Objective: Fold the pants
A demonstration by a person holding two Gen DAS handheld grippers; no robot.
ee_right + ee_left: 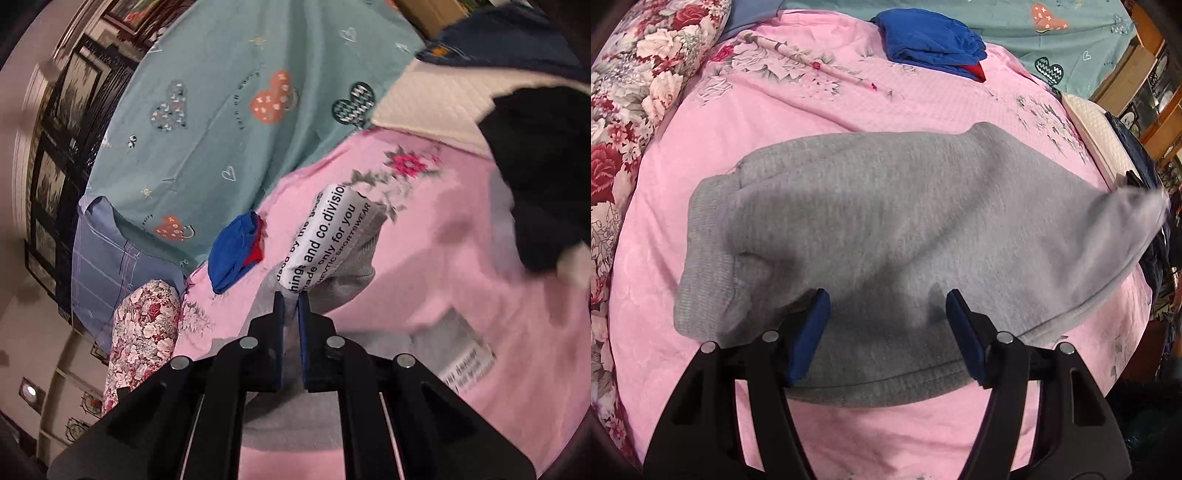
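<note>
At the bottom of the left wrist view my left gripper [884, 332] stands spread wide, its blue pads [809, 332] apart over the near hem of the grey pants [879, 229], gripping nothing. The pants lie across the middle of that frame on the pink bedspread [849, 107], ribbed waistband at the left, the far right end lifted toward the frame's right edge and blurred. At the bottom centre of the right wrist view my right gripper [291, 325] is clenched on the pants [354, 273], pinching grey cloth just below a white printed panel [325, 236] that rises toward the middle. Beyond, in the upper centre of the left view, a folded blue garment [931, 40] with a red edge rests on the bedspread. A floral pillow [639, 81] fills the upper left, and a teal sheet with hearts [1052, 37] runs along the top right.
</note>
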